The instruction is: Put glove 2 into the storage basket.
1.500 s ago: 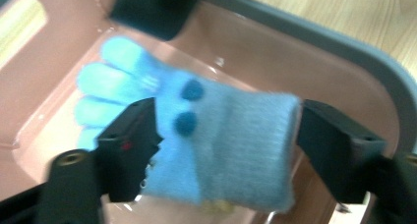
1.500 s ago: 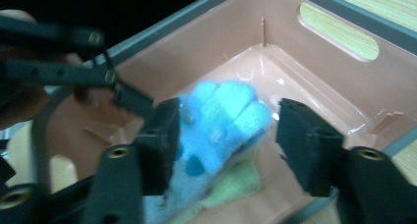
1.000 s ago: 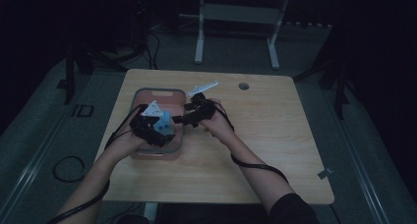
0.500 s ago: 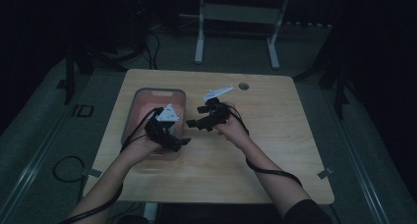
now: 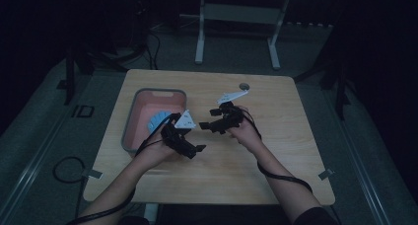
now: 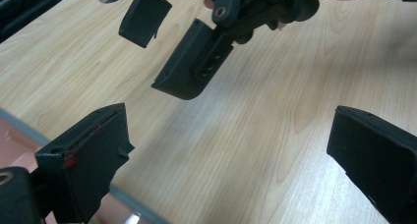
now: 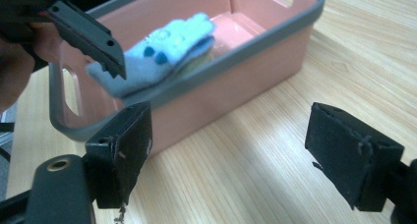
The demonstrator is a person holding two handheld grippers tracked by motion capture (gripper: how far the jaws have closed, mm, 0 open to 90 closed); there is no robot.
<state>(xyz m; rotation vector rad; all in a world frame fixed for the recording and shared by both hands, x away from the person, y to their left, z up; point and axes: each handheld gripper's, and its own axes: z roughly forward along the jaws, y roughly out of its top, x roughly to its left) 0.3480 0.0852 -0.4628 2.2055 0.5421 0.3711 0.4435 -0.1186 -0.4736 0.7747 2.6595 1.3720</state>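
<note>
1. The left gripper (image 5: 194, 148) has its jaws spread wide with nothing between them; in the left gripper view bare wood shows across the whole gap.
2. The right gripper (image 5: 209, 127) also stands with its jaws wide apart and empty; in the right gripper view the gap between them frames tabletop and the near wall of the bin.
3. The two grippers sit close together above the middle of the wooden table (image 5: 276, 151), tips turned toward each other but not touching; the right one hangs above and ahead of the left one's jaws in the left gripper view.
4. A light blue sock (image 7: 162, 49) with darker blue dots lies in the pink bin (image 7: 236, 81), draped up against the grey rim at the near side, apart from both grippers.
5. The bin rests on the left part of the table, just beside the left gripper.
6. A round hole (image 5: 244, 87) sits near the table's far edge, well apart from the bin.
</note>
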